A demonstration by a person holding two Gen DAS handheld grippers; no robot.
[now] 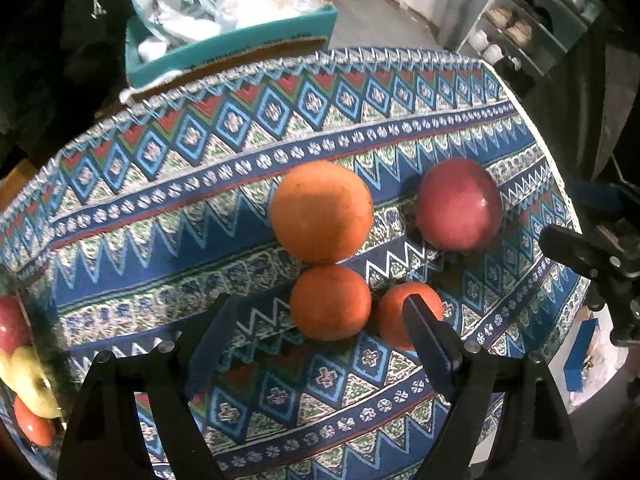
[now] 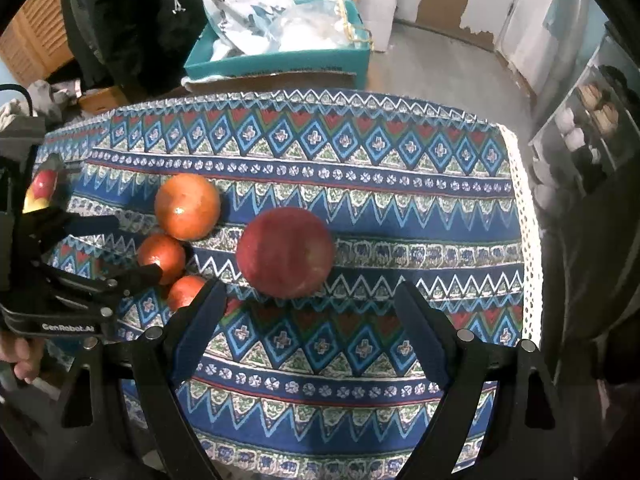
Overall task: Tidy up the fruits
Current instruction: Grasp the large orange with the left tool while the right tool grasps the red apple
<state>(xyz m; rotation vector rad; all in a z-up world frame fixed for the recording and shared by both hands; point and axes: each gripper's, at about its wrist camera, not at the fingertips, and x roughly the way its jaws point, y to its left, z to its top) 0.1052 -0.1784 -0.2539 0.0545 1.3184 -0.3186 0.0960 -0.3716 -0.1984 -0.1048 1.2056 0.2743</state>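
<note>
We see a counter (image 1: 160,208) covered with a blue patterned cloth, viewed from two claws pointing steeply down at it. Four loose fruits lie near its right part: a large orange (image 1: 322,211), a smaller orange (image 1: 330,303) touching it just below, a third orange-red fruit (image 1: 394,312) beside that one, and a red apple (image 1: 459,205) lying apart to the right.

Our left claw (image 1: 320,312) stands wide open and empty, with the smaller orange showing between its fingers, not yet touched. Our right claw (image 2: 308,300) is likewise wide open and empty, hanging just short of the red apple (image 2: 285,252).

At the far left edge of the counter sits a group of fruits (image 1: 20,360), red, yellow and orange together. Whether a bowl or basket holds them, we cannot tell.

We judge the sorting partly done: some fruit is already gathered at the left, while four pieces remain loose, and neither claw has closed on anything.
</note>
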